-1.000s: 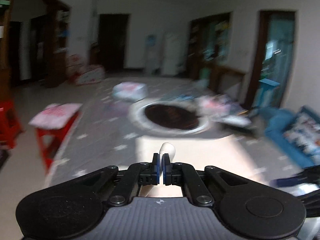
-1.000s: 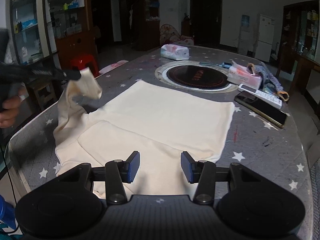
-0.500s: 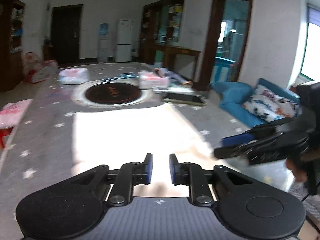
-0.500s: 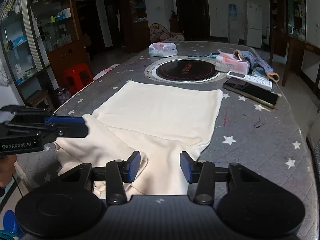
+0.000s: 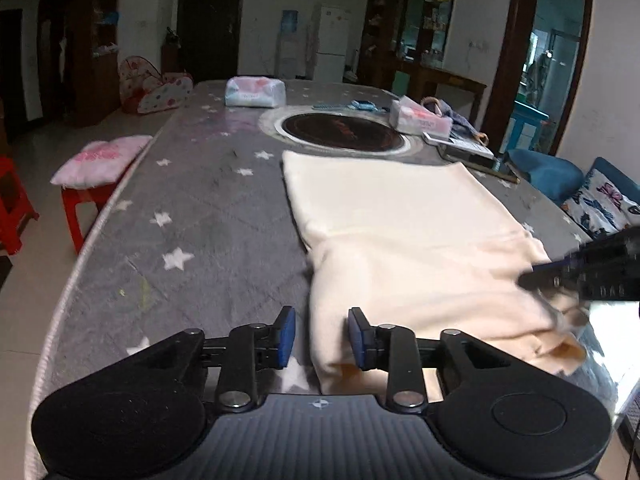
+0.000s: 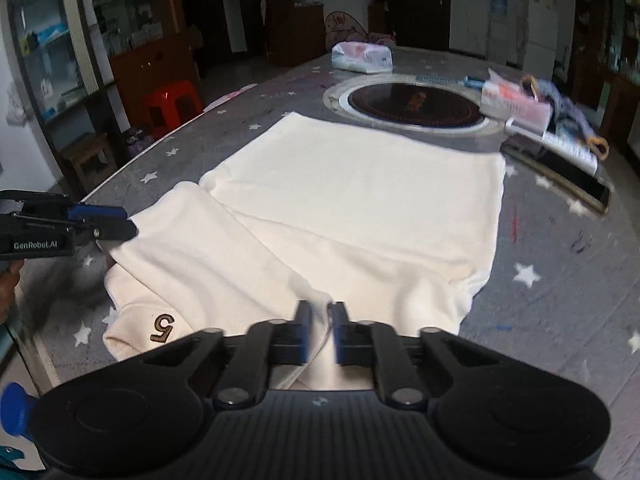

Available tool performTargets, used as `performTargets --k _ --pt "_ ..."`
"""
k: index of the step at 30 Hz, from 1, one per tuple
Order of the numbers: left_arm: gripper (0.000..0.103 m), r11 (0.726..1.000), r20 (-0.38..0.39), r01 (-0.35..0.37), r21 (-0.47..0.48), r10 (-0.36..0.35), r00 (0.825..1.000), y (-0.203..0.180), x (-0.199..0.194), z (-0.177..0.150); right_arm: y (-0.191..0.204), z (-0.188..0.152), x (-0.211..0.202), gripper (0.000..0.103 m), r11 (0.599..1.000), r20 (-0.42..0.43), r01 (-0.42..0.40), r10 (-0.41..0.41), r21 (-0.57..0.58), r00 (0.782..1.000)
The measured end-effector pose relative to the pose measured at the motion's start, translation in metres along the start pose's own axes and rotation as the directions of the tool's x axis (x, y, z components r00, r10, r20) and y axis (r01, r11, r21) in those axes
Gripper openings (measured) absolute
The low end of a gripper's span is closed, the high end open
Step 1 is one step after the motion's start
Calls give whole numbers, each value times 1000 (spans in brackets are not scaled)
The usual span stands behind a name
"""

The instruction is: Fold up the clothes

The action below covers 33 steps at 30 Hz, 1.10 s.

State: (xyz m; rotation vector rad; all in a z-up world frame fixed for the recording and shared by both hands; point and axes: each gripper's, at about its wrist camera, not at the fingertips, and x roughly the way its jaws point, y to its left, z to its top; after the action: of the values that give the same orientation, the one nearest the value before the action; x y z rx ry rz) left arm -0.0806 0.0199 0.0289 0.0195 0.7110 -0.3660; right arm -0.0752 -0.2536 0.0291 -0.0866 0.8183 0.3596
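Observation:
A cream shirt (image 6: 352, 208) lies flat on the grey star-patterned table (image 6: 540, 300), a sleeve with a brown "5" (image 6: 162, 326) folded across its near part. It also shows in the left wrist view (image 5: 400, 232). My left gripper (image 5: 322, 338) is open, its jaws astride the shirt's near left edge; it also shows at the left of the right wrist view (image 6: 100, 224). My right gripper (image 6: 320, 330) has its jaws narrowed around a fold of the shirt's near edge, a small gap still showing. It also shows, blurred, in the left wrist view (image 5: 560, 276).
A round black hotplate (image 6: 416, 104) is set in the table beyond the shirt. Tissue packs (image 6: 362, 56), a phone (image 6: 560, 172) and a remote lie around it. Red stools (image 5: 24, 204) and a pink cushion (image 5: 100, 156) stand left of the table.
My left gripper let go of the sleeve, which now lies folded over the shirt, and dropped to the shirt's left edge, opening wider. My right gripper moved in and narrowed onto the near edge.

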Motion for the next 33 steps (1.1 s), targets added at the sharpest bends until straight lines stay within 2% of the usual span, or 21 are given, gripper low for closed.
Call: performTargets --k 3,6,10,16,18,21,24,26,33 --pt "46 1000 -5 -5 22 5 1000 -1 1 -4 6 8 -13 3 998 46 49 -47 -46 998" --pt "49 1000 -3 3 21 -3 1000 2 -1 -6 8 18 -26 2 992 91 102 -95 -70 991" --pt "49 1000 19 15 7 -15 1000 5 -6 2 0 20 -15 3 990 57 133 -131 -47 990" --pt "46 998 81 59 29 -61 995 -1 -13 24 -6 15 -12 9 992 63 123 -121 -21 991" --pt "37 995 89 87 38 -90 992 -6 -6 31 -5 17 -15 9 994 68 103 -100 -41 993" --pt "34 992 73 114 49 -117 990 -14 12 40 -2 17 -8 9 996 48 72 -69 -60 996" --pt "34 992 29 103 70 -106 994 -16 33 41 -4 12 -9 10 997 31 62 -61 -48 998" --pt "34 994 -14 75 79 -74 997 -14 46 37 -6 8 -9 10 998 21 55 -55 -40 998" --pt "34 994 2 39 99 -40 999 -11 35 29 -11 -5 -10 20 999 -17 33 -33 -12 999"
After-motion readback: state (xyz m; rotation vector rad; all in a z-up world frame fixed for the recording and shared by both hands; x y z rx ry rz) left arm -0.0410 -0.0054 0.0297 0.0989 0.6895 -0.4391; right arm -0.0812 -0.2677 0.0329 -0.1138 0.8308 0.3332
